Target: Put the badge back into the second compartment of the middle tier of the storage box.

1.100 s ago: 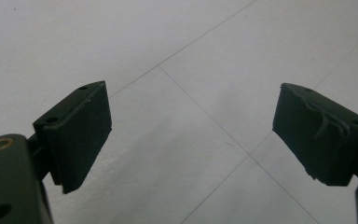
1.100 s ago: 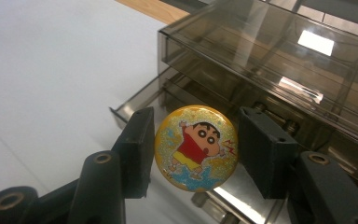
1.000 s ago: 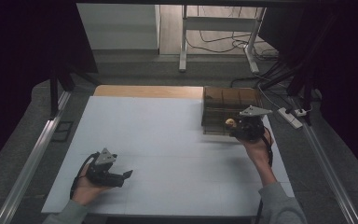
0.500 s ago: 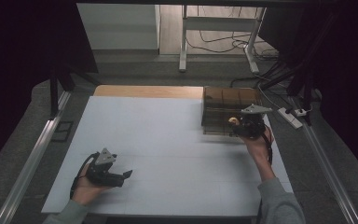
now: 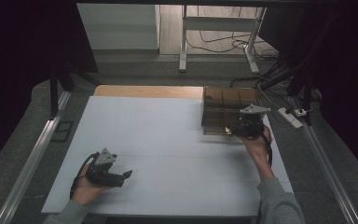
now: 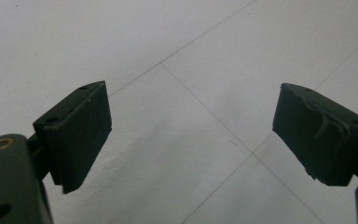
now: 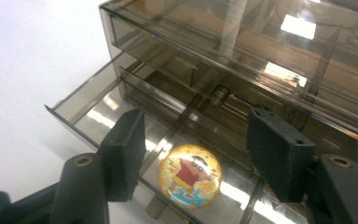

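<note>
High view: the smoked-plastic drawer box [image 5: 230,109] is sitting at the far right of the white worktop [image 5: 168,140], its front facing the person. The right tongs [image 5: 238,128] are hovering at the box's front edge, held in the right hand [image 5: 256,140]. The left tongs [image 5: 127,175] are resting well apart from the box, near the worktop's front left, in the left hand [image 5: 86,186].

Left gripper view: the left tongs [image 6: 191,135] are standing released, with bare worktop between the pads.

Right gripper view: the box's lower drawer [image 7: 121,121] is standing pulled out, its long axis running along the box front. A round badge [image 7: 190,181] is lying flat inside it, picture side up, showing a cartoon boy; no writing is legible. The right tongs [image 7: 200,154] have just been opening and are hanging released above the badge, the pads clear of it.
</note>
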`<state>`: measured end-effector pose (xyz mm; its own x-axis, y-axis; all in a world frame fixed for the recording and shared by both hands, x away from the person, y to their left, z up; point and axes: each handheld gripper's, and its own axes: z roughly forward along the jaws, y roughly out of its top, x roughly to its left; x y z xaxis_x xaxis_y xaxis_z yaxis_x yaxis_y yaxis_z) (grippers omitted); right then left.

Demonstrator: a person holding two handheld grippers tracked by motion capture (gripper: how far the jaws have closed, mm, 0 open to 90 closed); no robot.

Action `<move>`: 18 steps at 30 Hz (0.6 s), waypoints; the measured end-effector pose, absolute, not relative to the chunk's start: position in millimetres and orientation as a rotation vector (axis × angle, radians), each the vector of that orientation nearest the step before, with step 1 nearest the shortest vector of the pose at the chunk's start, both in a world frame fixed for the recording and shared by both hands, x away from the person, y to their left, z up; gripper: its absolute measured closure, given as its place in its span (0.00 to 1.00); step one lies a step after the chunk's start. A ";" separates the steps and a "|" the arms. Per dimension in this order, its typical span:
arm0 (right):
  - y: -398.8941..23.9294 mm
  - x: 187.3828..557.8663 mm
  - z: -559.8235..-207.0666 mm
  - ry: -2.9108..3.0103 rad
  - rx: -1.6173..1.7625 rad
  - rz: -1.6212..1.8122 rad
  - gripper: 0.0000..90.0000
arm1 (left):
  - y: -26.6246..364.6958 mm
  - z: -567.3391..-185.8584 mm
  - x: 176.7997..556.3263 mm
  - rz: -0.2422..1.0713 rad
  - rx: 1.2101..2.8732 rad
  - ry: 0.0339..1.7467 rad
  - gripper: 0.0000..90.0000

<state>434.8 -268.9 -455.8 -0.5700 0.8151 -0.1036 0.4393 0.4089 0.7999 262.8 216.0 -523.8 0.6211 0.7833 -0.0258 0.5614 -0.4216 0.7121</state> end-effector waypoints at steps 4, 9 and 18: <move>-266.7 431.9 -453.3 2.189 1.047 1.056 0.38 | 216.1 -523.4 262.4 0.411 2.140 1.048 0.13; -263.6 428.6 -451.9 2.205 1.012 1.087 0.35 | 216.7 -523.0 262.2 0.414 2.137 1.050 0.13; -265.6 420.1 -455.0 2.235 1.001 1.101 0.30 | 216.7 -522.6 261.5 0.419 2.129 1.052 0.13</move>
<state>420.1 -265.6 -455.0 -0.6341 0.7694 -0.0769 0.4082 0.4175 0.8118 261.5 216.7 -522.6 0.6154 0.7879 -0.0229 0.5561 -0.4134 0.7210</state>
